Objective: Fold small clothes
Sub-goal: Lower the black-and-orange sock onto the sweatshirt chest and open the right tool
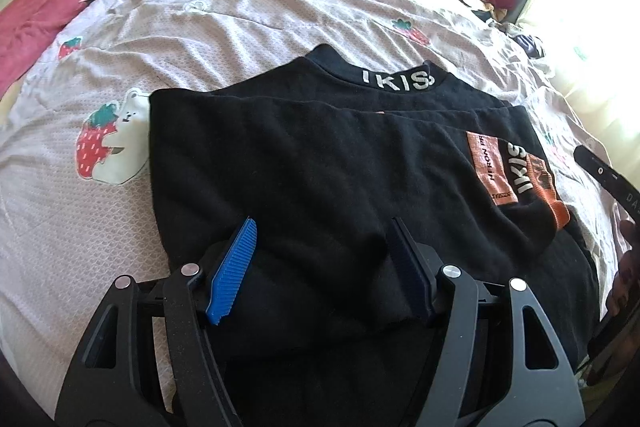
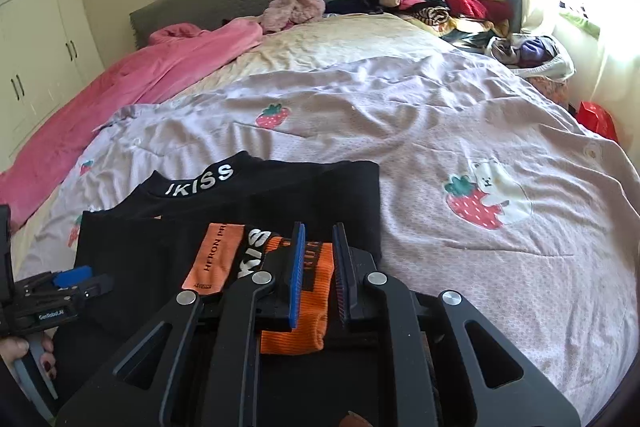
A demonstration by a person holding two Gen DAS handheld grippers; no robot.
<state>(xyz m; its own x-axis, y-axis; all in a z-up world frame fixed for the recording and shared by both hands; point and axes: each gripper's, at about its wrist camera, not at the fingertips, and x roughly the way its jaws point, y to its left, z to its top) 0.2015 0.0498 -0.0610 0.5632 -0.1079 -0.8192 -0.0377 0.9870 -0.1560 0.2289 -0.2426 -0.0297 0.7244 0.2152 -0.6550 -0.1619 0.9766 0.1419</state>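
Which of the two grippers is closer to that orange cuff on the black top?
Right. The right gripper straddles the orange cuff; the left gripper sits open over plain black fabric at the black top's other side.

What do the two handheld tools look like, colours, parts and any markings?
Both tools are matte black frames with triangular cut-outs and round silver pivot pins. The left tool and the right tool each carry ribbed blue pads on their two fingers. In the right wrist view, the left tool's body bears small white lettering on its side. The hand gripping its grey handle has dark-painted nails.
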